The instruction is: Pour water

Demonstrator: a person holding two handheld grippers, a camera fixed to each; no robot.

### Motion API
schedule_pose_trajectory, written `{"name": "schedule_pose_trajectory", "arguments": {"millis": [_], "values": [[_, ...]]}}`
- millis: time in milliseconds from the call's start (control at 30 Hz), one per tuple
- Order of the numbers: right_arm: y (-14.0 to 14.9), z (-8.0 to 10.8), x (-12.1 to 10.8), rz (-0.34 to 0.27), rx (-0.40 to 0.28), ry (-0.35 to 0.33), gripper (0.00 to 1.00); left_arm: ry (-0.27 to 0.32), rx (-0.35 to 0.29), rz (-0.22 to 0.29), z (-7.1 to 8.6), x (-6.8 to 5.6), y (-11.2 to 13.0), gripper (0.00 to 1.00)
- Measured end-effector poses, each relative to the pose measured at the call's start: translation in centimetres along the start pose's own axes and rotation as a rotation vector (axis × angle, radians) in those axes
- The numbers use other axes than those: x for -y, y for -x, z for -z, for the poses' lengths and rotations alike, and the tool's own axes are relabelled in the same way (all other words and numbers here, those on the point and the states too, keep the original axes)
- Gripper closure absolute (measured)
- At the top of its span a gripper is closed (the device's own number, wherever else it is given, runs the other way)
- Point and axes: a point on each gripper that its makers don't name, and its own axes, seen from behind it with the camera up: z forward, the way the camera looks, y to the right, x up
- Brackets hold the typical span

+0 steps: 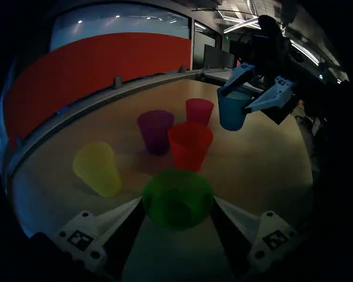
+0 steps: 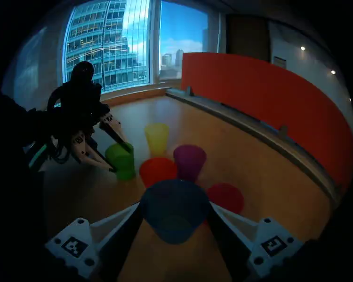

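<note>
left gripper [image 1: 177,199] clasps green cup [image 1: 177,209], right gripper [image 2: 174,204] blue cup [image 2: 175,216]; red cup [image 1: 189,145], purple cup [image 1: 155,130] stand between.

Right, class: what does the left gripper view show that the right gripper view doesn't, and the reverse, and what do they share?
Left gripper view: ceiling light strips overhead, and the green cup close up between its fingers. Right gripper view: a window onto tower blocks, and the blue cup close up. Shared: the orange wall, the wooden table, and six cups: green, blue, yellow, purple, red, pink.
</note>
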Motion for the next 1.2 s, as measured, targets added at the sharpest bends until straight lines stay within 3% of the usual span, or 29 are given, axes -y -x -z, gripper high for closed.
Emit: {"name": "schedule_pose_trajectory", "arguments": {"millis": [333, 1200], "values": [[1.4, -0.4, 0.5, -0.001, 0.019, -0.003, 0.07, -0.015, 0.012, 0.012, 0.3, 0.6, 0.4, 0.0], [5.2, -3.0, 1.7, -0.021, 0.067, -0.016, 0.07, -0.028, 0.026, 0.042, 1.8, 0.1, 2.5, 0.01]]}}
